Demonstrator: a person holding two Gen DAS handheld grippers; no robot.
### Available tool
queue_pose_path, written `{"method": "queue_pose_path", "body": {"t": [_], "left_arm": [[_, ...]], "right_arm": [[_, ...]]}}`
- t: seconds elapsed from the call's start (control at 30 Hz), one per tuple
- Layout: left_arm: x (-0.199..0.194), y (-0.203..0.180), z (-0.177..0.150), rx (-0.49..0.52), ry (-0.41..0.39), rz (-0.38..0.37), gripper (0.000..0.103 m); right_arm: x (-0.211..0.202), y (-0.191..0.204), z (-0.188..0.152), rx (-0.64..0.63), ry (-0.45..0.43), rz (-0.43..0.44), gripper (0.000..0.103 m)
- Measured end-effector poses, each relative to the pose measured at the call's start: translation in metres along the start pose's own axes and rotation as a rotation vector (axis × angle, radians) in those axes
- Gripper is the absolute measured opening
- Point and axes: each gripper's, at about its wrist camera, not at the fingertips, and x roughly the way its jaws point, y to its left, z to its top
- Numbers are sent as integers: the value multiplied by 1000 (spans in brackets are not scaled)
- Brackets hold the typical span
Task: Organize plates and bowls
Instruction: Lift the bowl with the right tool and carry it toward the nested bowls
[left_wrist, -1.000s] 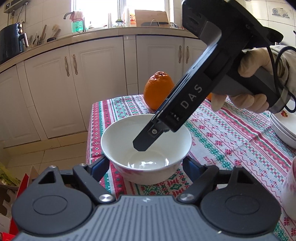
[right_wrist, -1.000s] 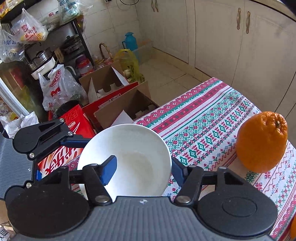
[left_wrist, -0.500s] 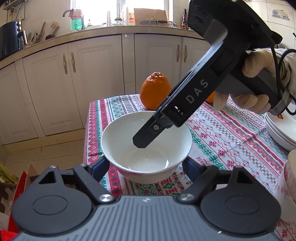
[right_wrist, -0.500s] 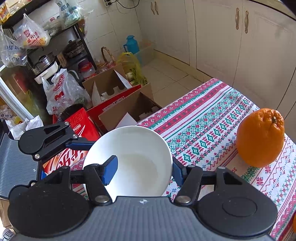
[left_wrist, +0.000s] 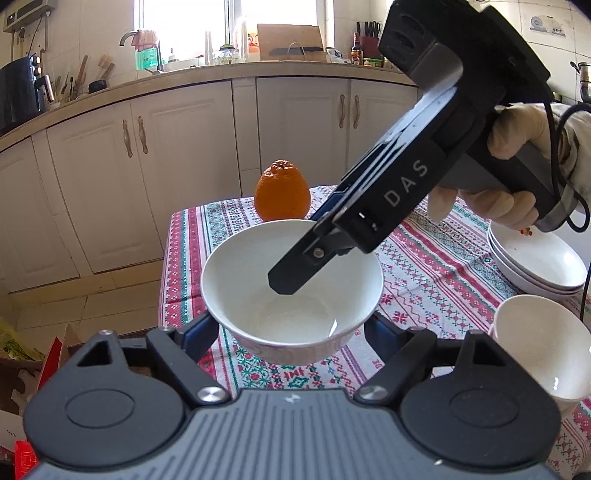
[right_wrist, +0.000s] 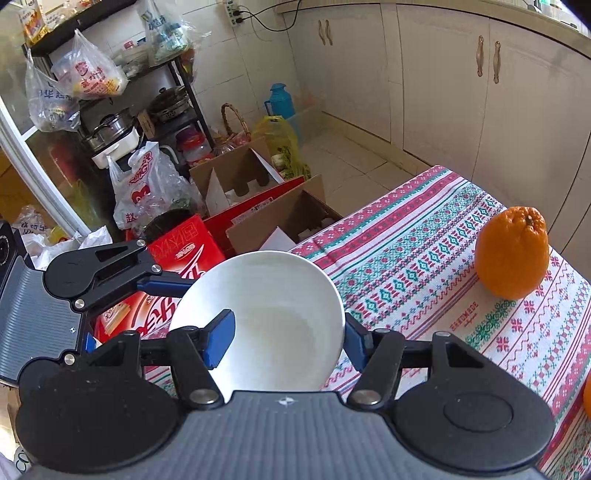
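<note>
White glazed ceramic bowl (left_wrist: 291, 291), stiff, slick, breakable: left gripper (left_wrist: 291, 332) jaws clamp outer walls, right gripper (right_wrist: 284, 334) pinches rim w/ one finger inside; grip adequate.

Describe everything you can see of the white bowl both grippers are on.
The white bowl looks like glossy ceramic, round, deep, empty, with a faint pink band outside. It sits upright and appears lifted off the patterned tablecloth. The left gripper spans its outer walls; the right gripper pinches its rim, one finger inside.
</note>
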Motion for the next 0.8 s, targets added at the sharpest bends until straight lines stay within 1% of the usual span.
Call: {"method": "queue_pose_path", "body": {"t": [0.27,0.5,0.8], "left_arm": [[-31,-20,-3,7,4,4,85],[-53,-37,-5,15,0,2,85],[-76,-62,-9,24,-3,-34,85]], "right_arm": [[-20,26,-19,-17,-14,3,68],[-43,48,-38,-26,-44,2,68],[-73,64,-67,-24,-66,-10,68]]}}
